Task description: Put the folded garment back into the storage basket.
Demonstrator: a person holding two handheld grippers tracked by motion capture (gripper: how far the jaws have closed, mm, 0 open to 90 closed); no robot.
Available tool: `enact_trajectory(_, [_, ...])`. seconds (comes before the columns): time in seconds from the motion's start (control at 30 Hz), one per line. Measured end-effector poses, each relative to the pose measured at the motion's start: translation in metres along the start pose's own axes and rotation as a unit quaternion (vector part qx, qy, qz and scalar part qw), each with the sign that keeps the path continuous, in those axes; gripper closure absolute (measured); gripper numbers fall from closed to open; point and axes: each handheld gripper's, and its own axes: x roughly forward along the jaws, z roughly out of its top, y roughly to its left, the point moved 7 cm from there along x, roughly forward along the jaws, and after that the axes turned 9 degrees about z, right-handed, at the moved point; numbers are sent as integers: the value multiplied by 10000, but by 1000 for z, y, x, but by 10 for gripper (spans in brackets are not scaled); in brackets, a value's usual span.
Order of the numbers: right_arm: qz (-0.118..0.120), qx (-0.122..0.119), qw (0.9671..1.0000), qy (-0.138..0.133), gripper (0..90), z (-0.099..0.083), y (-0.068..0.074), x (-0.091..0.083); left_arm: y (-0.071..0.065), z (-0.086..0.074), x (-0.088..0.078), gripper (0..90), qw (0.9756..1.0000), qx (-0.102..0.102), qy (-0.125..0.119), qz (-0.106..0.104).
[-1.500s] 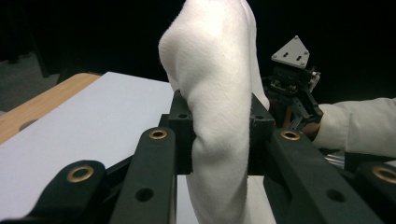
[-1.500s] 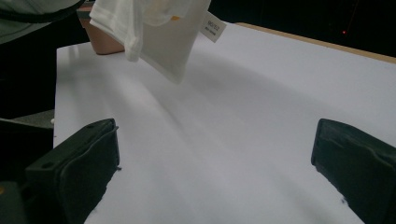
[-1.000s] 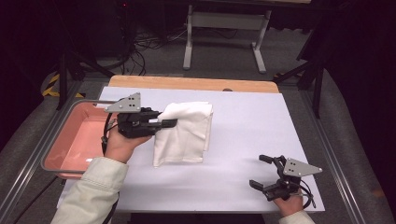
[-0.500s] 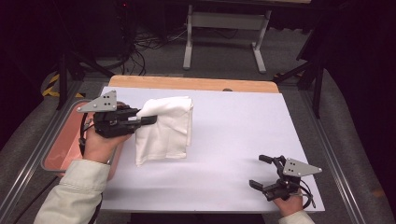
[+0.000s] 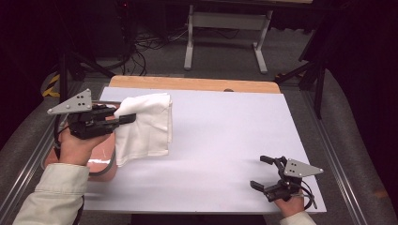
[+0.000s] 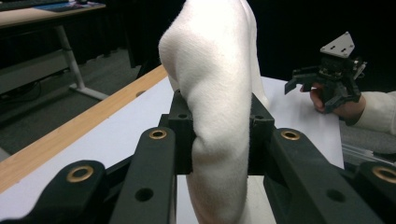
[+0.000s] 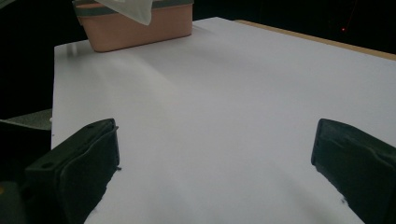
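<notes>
Left gripper clamps white cloth above pink bin at worktop's left edge; right gripper wide, near right corner.

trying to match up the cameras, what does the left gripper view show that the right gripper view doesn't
Left gripper view: the left gripper with its jaws clamped on a hanging white cloth, and beyond it the right gripper in the person's hand. Right gripper view: that gripper's own jaws standing wide apart with nothing between them, and the pink tub at the far edge. Both show the white table top and the cloth.
</notes>
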Motion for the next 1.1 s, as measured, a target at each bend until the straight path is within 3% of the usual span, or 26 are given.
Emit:
enact_trajectory(0.5, [8, 13, 10000, 9, 14, 0, 0, 1, 17, -12, -32, 715, 9993, -124, 38, 360])
enact_trajectory(1.1, [-39, 49, 10000, 5, 12, -1, 0, -1, 34, -24, -67, 715, 9965, -232, 125, 796])
